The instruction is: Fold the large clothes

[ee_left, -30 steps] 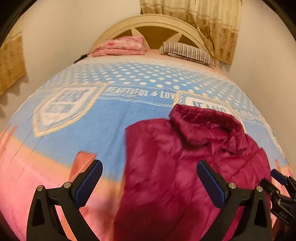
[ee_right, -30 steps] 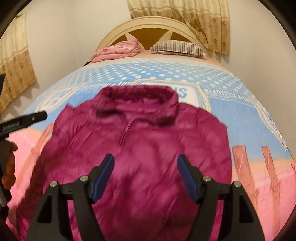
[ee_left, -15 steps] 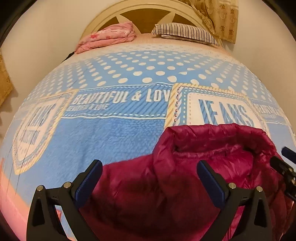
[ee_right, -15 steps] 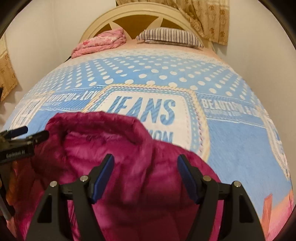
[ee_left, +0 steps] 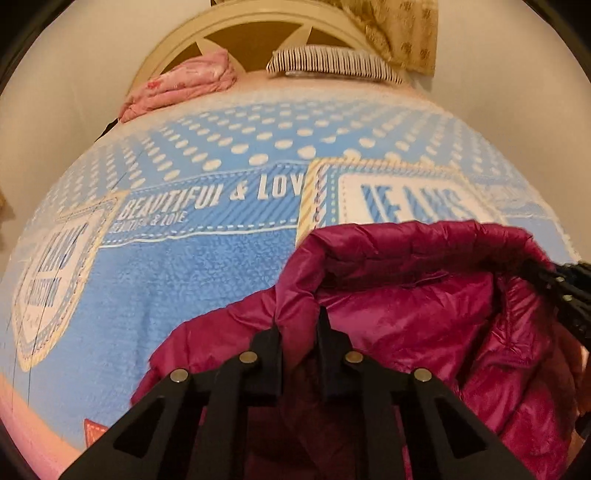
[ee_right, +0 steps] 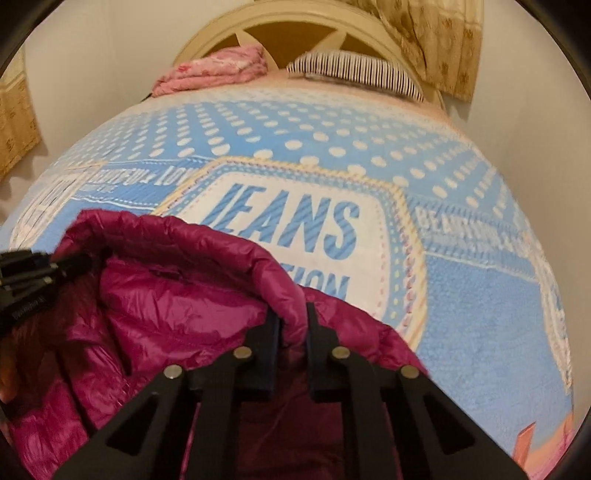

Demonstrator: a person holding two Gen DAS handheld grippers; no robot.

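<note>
Magenta quilted nylon, glossy and puffed: we are inspecting a down jacket (ee_left: 424,314) that is lying on the near part of a blue printed blanket (ee_left: 184,280), its collar end toward the far headboard (ee_right: 295,26). The left gripper (ee_left: 300,325) is closing on the collar's left side, fabric pinched between its jaws. The right gripper (ee_right: 292,321) is clamped on the collar's right side, a fold of shell bulging between its jaws. We are judging the garment light, soft and compressible, with a slick shell that is likely to slide out of a shallow pinch. We are recommending holds on the thick seamed collar edge or the shoulder seams, not on loose panels. A striped pillow (ee_right: 354,70) and pink folded bedding (ee_right: 218,74) are lying well apart at the far end.
</note>
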